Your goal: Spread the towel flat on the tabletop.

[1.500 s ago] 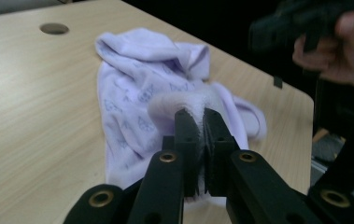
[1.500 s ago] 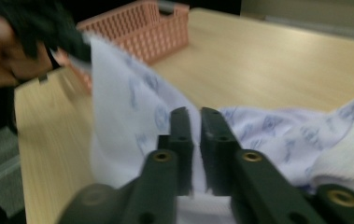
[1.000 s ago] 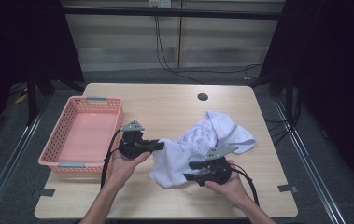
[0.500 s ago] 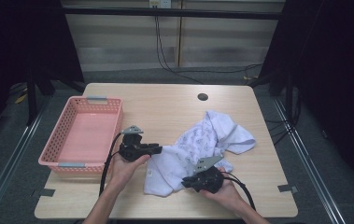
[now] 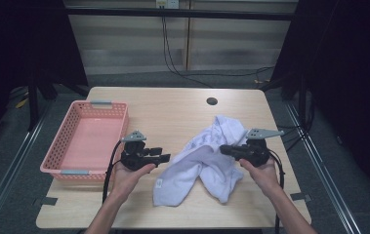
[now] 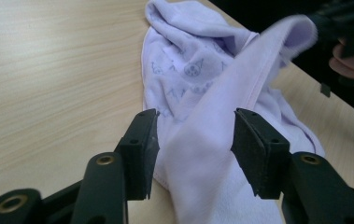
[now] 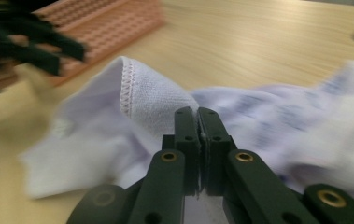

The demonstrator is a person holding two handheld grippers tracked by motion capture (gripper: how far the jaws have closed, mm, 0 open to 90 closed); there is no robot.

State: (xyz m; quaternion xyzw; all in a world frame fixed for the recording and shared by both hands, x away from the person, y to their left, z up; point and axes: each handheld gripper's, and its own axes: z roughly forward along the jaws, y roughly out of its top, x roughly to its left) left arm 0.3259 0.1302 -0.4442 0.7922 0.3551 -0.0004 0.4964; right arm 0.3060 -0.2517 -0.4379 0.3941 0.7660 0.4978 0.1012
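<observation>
Cloth — a pale lilac towel with a faint printed pattern — lies crumpled on a wooden table, right of centre, with two limbs trailing toward the near edge. A person stands at that edge with a black two-jaw gripper in each hand.

The right gripper has its jaws pressed together on a stitched hem of the cloth; in the right gripper view the white fabric folds up and over the tips, pinched thin between the pads. That corner is raised off the table, so the cloth rises from the heap toward the right hand, probably to pull one edge free so it can be spread or folded.

The left gripper sits level at the cloth's left side. Its jaws have just been opening and now stand apart; in the left gripper view a band of cloth runs between the two pads without either pressing on it. It looks as though this side has let go, leaving the right hand alone to draw the fabric out, or is seeking a new hold lower down.

A pink basket sits at the table's left edge, well apart from the cloth and just beyond the left hand — a likely home for the cloth later. A small round hole marks the far part of the tabletop.
</observation>
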